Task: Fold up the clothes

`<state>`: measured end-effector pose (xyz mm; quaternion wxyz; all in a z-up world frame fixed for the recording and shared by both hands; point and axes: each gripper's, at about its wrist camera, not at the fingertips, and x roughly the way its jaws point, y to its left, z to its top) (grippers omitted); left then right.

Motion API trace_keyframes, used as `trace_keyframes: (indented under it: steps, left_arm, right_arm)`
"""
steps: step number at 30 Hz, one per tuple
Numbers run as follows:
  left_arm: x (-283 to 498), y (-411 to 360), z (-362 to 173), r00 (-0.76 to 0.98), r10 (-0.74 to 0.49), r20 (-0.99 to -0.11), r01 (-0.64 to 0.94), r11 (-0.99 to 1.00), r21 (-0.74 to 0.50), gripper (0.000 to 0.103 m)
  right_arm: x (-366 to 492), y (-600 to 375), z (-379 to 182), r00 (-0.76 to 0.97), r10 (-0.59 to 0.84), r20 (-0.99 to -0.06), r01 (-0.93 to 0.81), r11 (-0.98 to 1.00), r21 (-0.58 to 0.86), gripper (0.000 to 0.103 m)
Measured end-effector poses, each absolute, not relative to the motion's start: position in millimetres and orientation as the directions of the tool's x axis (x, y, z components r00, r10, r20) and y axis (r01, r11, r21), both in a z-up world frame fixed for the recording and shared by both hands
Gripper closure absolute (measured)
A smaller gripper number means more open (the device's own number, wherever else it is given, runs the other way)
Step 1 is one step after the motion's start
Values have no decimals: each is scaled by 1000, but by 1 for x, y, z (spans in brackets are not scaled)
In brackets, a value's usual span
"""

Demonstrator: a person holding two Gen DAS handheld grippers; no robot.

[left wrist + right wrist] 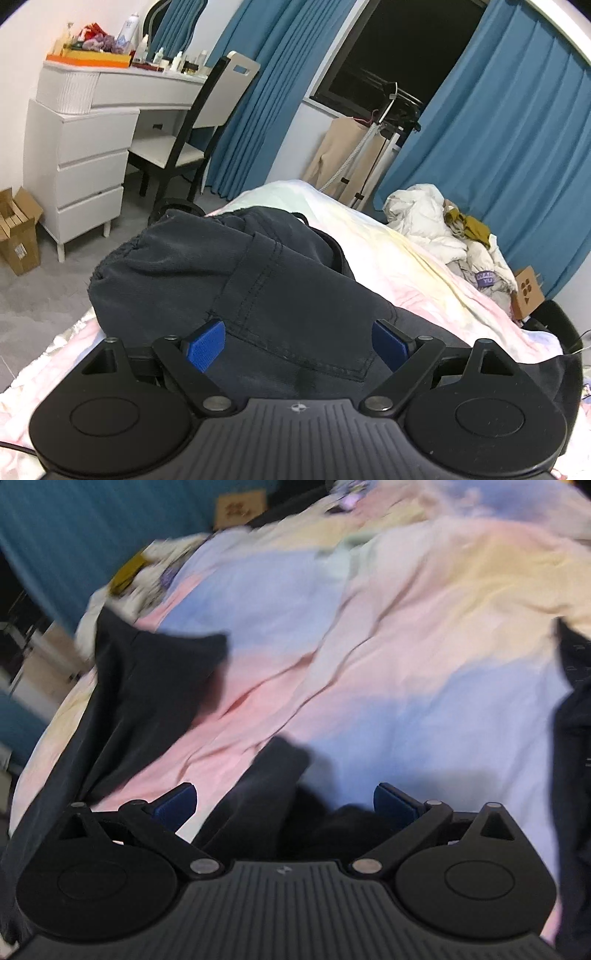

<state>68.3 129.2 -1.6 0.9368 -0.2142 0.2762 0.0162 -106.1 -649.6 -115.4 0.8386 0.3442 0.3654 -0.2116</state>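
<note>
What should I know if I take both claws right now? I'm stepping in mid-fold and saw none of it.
Left claw: open, over the dark trousers, at the back pocket; nothing gripped.
Right claw: open, dark fabric lying between its fingers, not pinched; the view is blurred.
The trousers lie bunched on the pastel bedsheet.
Done: no neat fold visible.
Left: flatten, fold; a pile of light clothes waits further along the bed.

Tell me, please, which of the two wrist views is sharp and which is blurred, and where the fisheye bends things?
Left wrist view: sharp, the stitching on the dark trousers is crisp; the curtains and dresser bow near the edges; the window is black. Right wrist view: motion-blurred throughout, the pastel sheet and dark cloth are smeared; only the tongs look fairly crisp.
</note>
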Motion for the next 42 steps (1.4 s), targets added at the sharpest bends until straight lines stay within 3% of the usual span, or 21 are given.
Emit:
trace_keyframes:
  steps: [1,3,4,8,11,14,16,18,20,21,26,31,34,36,37,40,42]
  left_arm:
    - [69,130,-1,848,-82,-523,-154,907,-392,15]
    - [70,135,0,852,-65,-519,-170,903,-393,15]
    - [71,138,1,855,-55,-516,-180,900,-396,15]
    - [67,159,5,869,-19,-495,-231,869,-438,15]
    - [61,183,7,881,6,-474,-279,815,-507,15]
    - [55,209,4,887,20,-462,-325,738,-591,15]
    - [53,223,0,879,41,-476,-366,696,-617,15]
    - [50,236,-4,865,66,-498,-413,658,-630,15]
    - [49,251,-10,850,79,-521,-453,615,-645,15]
    - [48,256,-14,847,67,-527,-461,585,-667,15]
    - [52,272,-28,815,59,-577,-508,552,-661,15]
    - [64,273,-54,802,30,-597,-525,512,-680,19]
    - [72,261,-42,835,16,-550,-465,556,-689,38]
    - [77,249,-24,863,5,-505,-405,604,-687,58]
    - [79,243,-15,876,-1,-481,-374,627,-683,76]
    - [87,224,11,911,-25,-411,-281,692,-666,90]
    - [92,212,28,931,-45,-363,-217,731,-647,92]
  right_arm:
    - [-97,-647,-118,632,-88,-770,596,691,410,9]
    - [-80,-638,-121,601,-68,-796,595,703,389,58]
    - [-71,-633,-123,586,-59,-809,595,709,379,90]
    - [-55,-614,-84,671,-169,-722,578,729,367,98]
    - [-48,-620,-44,742,-286,-606,585,719,376,98]
    - [-22,-630,-28,728,-411,-548,619,737,271,97]
    - [-1,-637,-40,688,-448,-571,658,716,231,94]
    - [10,-640,-57,663,-452,-597,691,675,258,81]
    - [14,-630,-73,662,-459,-593,712,634,303,26]
    - [13,-617,-79,681,-463,-566,697,646,310,17]
    - [-8,-538,-78,767,-467,-440,619,718,319,15]
    - [-16,-438,-74,893,-254,-373,405,815,414,12]
    - [-4,-394,-93,911,-121,-395,282,882,378,12]
    - [7,-372,-108,898,-80,-433,238,915,326,12]
    - [13,-365,-115,887,-64,-458,223,927,302,12]
    - [24,-348,-127,871,-31,-490,175,952,251,13]
    - [30,-341,-128,873,-13,-488,147,960,239,13]
